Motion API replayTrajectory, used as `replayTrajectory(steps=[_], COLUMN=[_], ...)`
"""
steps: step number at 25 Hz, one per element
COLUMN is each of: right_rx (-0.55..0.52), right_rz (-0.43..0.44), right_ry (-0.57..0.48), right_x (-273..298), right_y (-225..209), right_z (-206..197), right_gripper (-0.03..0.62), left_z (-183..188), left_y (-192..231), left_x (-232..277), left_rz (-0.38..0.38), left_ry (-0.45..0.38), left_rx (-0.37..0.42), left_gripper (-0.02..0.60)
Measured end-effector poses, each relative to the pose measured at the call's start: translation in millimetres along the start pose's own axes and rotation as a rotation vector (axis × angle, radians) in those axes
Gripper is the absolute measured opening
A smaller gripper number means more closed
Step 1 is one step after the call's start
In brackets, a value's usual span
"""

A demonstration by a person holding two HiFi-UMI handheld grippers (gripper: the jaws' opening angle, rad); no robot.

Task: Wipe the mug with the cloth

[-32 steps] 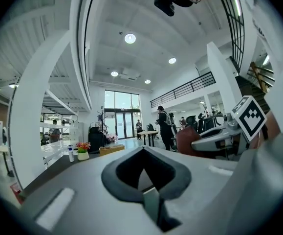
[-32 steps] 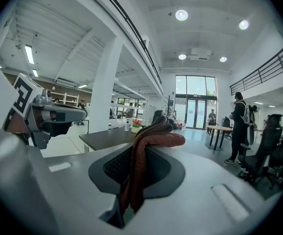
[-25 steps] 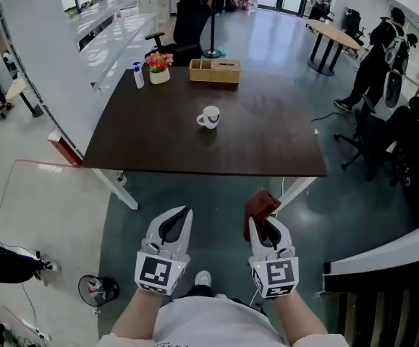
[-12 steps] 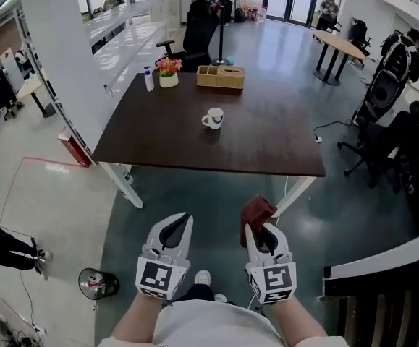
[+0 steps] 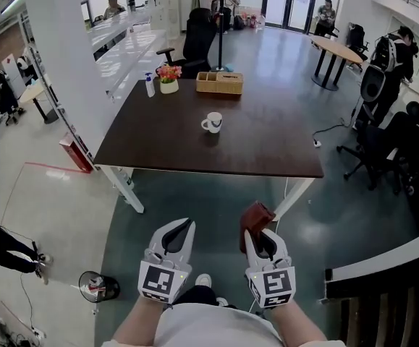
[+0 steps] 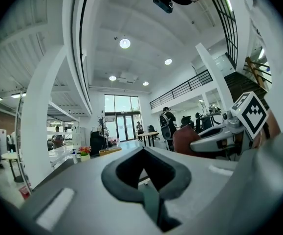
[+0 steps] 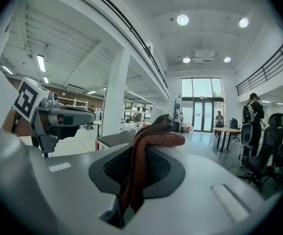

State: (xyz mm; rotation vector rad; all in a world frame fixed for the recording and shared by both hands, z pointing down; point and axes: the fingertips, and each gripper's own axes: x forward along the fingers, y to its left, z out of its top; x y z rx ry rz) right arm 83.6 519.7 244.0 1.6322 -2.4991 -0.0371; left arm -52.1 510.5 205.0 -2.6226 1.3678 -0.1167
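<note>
A white mug (image 5: 211,123) stands near the middle of the dark table (image 5: 267,154), far ahead of both grippers. My right gripper (image 5: 255,230) is shut on a dark red cloth (image 5: 255,216), which sticks out past its tips; in the right gripper view the cloth (image 7: 146,146) hangs pinched between the jaws. My left gripper (image 5: 182,226) is shut with nothing in it, its jaws (image 6: 143,168) meeting at the tips. Both are held low, short of the table's near edge.
On the table's far side stand a wicker tray (image 5: 220,82), a flower pot (image 5: 168,76) and a spray bottle (image 5: 150,85). An office chair (image 5: 195,38) is behind the table. A small fan (image 5: 98,288) sits on the floor at my left. People stand in the background.
The view has shifted slightly, with the table a little farther away. Both grippers stay low in front of me, the right still holding the cloth.
</note>
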Motion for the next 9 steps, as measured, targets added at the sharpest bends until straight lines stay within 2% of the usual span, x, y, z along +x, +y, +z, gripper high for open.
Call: replayTrajectory(steps=[9], right_rx=[0.052], right_rz=[0.006], right_ry=[-0.005], right_x=[-11.2], right_y=[1.3], right_z=[-2.8], right_gripper=[0.074], left_z=[-3.0], left_y=[-8.7], left_x=[-7.1], left_rz=[-0.004], left_ry=[0.003], left_rx=[-0.009], left_gripper=[0.0])
